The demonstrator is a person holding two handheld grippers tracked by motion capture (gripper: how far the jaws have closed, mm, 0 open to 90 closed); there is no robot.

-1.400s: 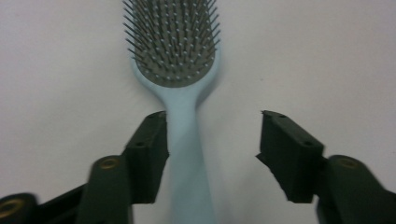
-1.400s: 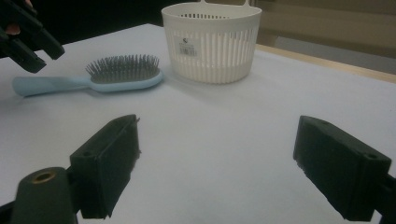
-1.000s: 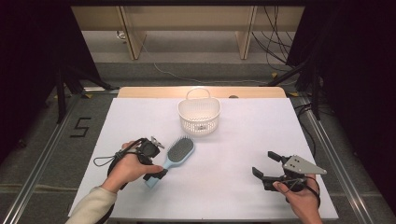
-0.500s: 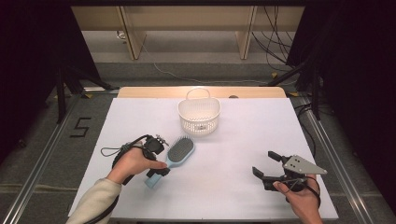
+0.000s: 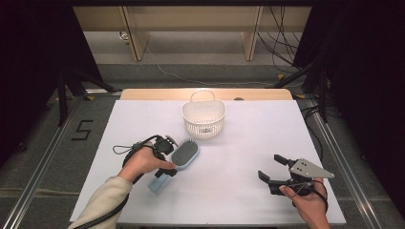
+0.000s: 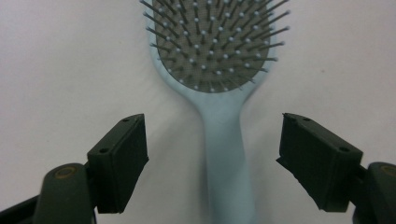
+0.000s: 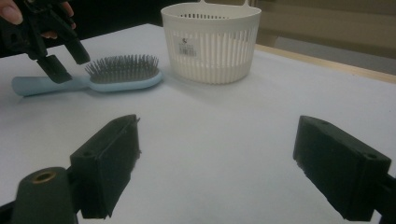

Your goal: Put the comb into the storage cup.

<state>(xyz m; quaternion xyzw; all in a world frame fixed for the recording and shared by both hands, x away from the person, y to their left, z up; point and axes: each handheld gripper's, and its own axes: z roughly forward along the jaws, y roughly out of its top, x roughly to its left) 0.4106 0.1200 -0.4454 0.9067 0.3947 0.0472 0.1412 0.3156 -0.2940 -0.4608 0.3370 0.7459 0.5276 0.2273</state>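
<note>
1. Table: white, carrying a basket at upper centre, likely the brush's goal.
2. Brush: pale blue, grey bristles up, lying flat at centre left.
3. Left tongs: straddling the handle, just been closing, apparently not yet touching.
4. Right tongs: open, empty, lower right.

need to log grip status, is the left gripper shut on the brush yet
Not yet: the left gripper is open, pads apart either side of the hairbrush handle.

In the left gripper view the hairbrush is cut off at the top edge, and its handle end runs out at the bottom, slightly blurred. In the high view the left hand hides most of that handle. The basket's label is too small to read.
</note>
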